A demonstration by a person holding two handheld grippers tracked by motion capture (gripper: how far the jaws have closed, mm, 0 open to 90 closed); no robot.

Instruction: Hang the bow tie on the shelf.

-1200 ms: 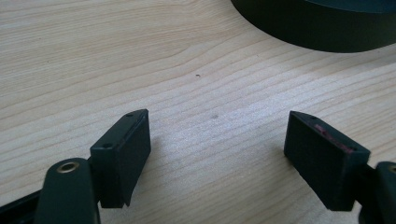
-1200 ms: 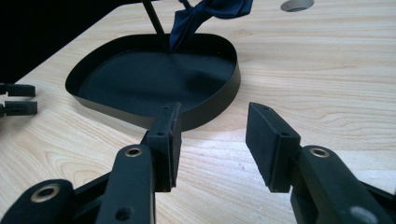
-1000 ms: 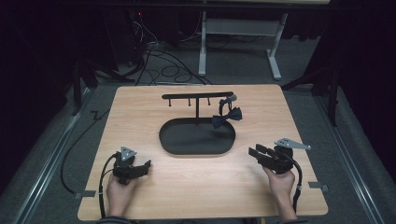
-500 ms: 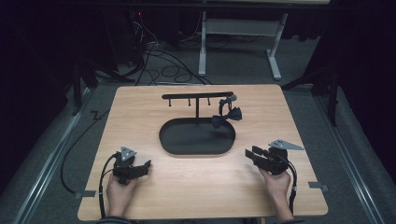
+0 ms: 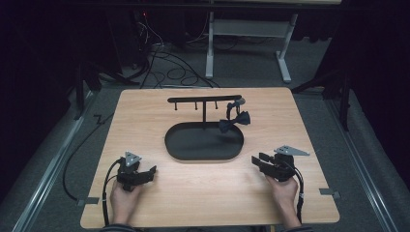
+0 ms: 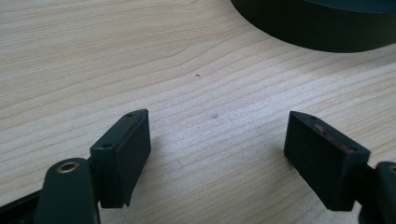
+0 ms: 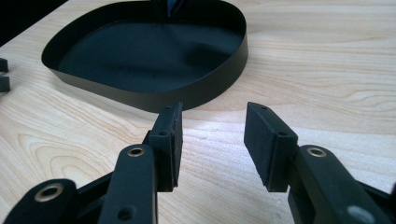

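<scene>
A black oval tray (image 5: pixel 183 150) lies mid-table, and a black T-shaped rack (image 5: pixel 203 99) with small hooks rises from it. A dark bow tie (image 5: pixel 235 120) hangs from the rack's right end, above the tray's right side. My left gripper (image 5: pixel 152 170) rests on the wood at the front left, open, its jaws pointing right. In the left gripper view the left gripper (image 6: pixel 217 123) spans bare wood, with the tray's wall (image 6: pixel 317 35) at the upper right. My right gripper (image 5: pixel 255 162) sits front right, open and empty. The right gripper (image 7: pixel 212 112) faces the tray (image 7: pixel 140 56) from close by.
The wooden table (image 5: pixel 145 116) has bare surface all round the tray. Cables (image 5: pixel 164 63) and a white metal frame (image 5: pixel 246 34) lie on the floor beyond the far edge. Each hand trails a gripper cable off the front edge. The left gripper's jaws show at the far left edge of the right gripper view.
My right gripper has shifted a little left toward the tray and settled lower on the table. The left gripper has stayed put.
</scene>
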